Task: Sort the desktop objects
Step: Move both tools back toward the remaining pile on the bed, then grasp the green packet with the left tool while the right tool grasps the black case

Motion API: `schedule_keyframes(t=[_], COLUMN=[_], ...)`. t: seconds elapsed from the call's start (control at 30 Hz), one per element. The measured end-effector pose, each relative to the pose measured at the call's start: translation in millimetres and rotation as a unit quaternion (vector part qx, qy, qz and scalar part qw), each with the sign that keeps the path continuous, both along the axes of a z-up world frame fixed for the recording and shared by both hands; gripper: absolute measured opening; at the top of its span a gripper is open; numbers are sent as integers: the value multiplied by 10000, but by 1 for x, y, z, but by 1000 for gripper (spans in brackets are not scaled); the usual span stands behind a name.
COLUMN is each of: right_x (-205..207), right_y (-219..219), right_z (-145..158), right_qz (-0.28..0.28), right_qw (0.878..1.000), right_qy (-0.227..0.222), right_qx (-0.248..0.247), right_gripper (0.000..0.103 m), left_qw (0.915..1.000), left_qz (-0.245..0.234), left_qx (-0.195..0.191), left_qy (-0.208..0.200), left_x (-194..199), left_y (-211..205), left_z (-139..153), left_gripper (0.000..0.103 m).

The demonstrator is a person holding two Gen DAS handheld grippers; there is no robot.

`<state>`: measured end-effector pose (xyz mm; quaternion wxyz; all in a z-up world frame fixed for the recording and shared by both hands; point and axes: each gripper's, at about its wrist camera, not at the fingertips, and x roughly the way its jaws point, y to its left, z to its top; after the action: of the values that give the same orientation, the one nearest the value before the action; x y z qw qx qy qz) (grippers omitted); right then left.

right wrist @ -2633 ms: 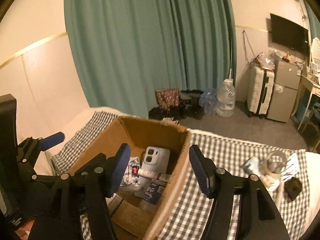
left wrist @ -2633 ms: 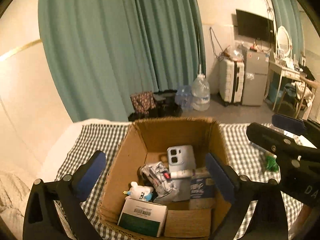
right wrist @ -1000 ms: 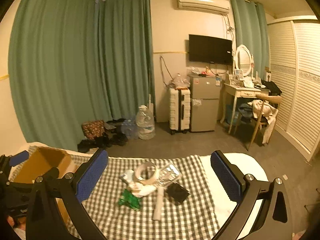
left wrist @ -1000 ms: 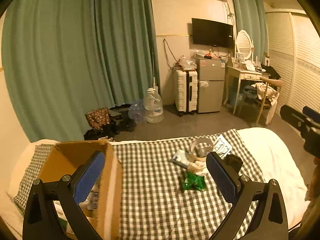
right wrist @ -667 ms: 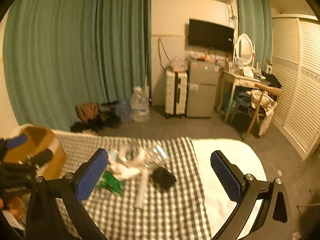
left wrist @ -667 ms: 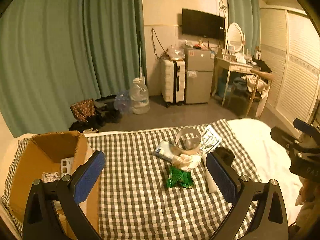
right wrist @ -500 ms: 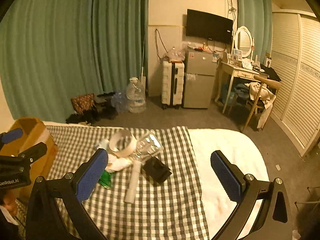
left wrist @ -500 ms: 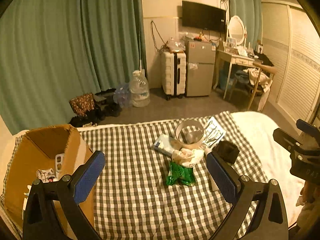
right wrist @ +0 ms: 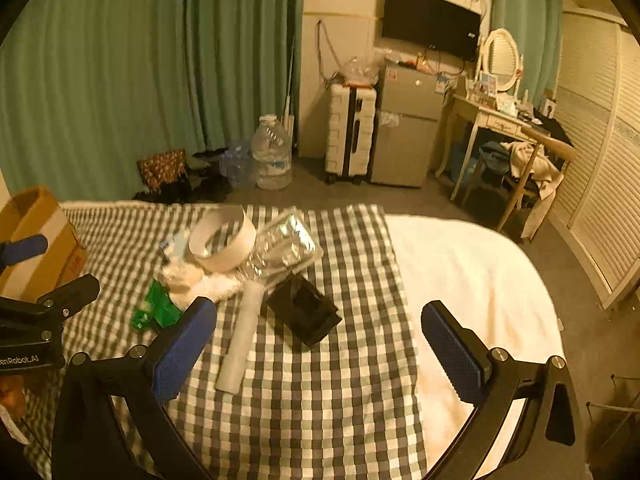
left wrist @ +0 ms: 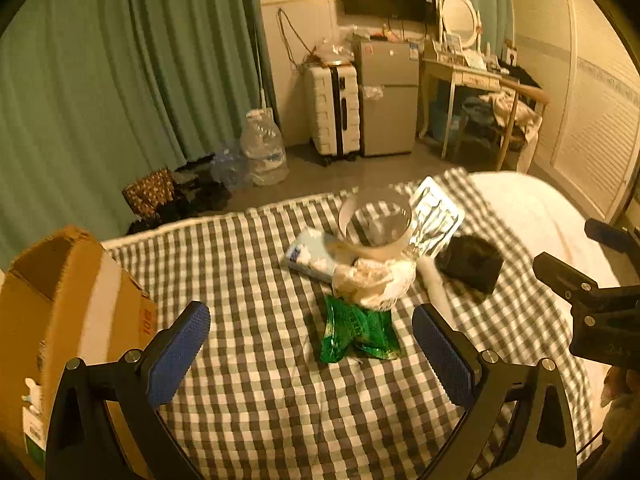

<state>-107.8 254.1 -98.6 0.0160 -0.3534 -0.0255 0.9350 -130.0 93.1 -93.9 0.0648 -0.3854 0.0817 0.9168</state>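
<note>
The green wrapper [left wrist: 357, 332] lies crumpled on the checked cloth [left wrist: 260, 400], and the other loose things cluster around it. Touching its far edge is a wad of white tissue [left wrist: 370, 282], and resting on that wad is the tape ring [left wrist: 374, 220], tilted on its side. Left of the ring, beyond the wrapper, lies a pale blue packet [left wrist: 310, 254]. A clear plastic blister pack [left wrist: 436, 216] leans against the ring's right side. A white tube [right wrist: 244, 330] runs from the tissue toward the camera, right of the wrapper, and a black box [right wrist: 304, 310] sits just beyond the tube on that same side. Well to the left of the wrapper stands the cardboard box [left wrist: 60, 308], at the cloth's edge, with a few items dimly visible inside.

The left gripper [left wrist: 312, 358] hangs above the cloth just short of the wrapper, its blue pads spread wide with nothing between them. The right gripper [right wrist: 320, 354] hovers near the black box and tube, its fingers likewise wide apart and empty.
</note>
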Motion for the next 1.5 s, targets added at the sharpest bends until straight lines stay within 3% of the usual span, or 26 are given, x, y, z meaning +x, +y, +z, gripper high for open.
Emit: schedule_keyframes(t=[0.37,0.73,0.97,1.03,1.1,1.13,1.17,1.2,1.23,1.27,1.5], right_x=[-39,-72,-93,-92,-89,-88,-86,-84,-82,-79,-65], right_y=[1,2,-4,-4,1,2,3,2,1,0,8], right_z=[-61,-101,-107,-106,-105,-106,-106,-104,-103,-102,-89], right_qz=[-59,-144,-78,37,117,114,106,118,134,171,65], right_qw=[9967,9923,9932,9937,9937,9935,9936,9941,9943,9944,9956], right_qy=[-739,-1084,-1047,-1084,-1110,-1131,-1122,-1079,-1057,-1046,-914], right_qx=[315,576,503,290,28,-4,10,21,42,46,-192], right_gripper=[103,103,103,103,93,86,68,57,54,52,52], left_qw=[9984,9949,9953,9953,9951,9951,9952,9953,9953,9953,9960], left_qz=[-172,-125,-57,-32,-8,-23,-53,-106,-186,-243,-318], left_qx=[17,127,129,131,124,142,166,187,208,200,206], left_qy=[-541,-988,-959,-964,-978,-975,-965,-944,-932,-919,-815], left_x=[-28,-53,-64,-69,-69,-69,-67,-65,-63,-60,-44], left_y=[11,9,13,15,15,15,16,17,18,20,24], left_z=[-53,-93,-102,-102,-102,-101,-99,-97,-94,-91,-71], left_gripper=[103,103,103,103,102,95,82,72,39,35,35])
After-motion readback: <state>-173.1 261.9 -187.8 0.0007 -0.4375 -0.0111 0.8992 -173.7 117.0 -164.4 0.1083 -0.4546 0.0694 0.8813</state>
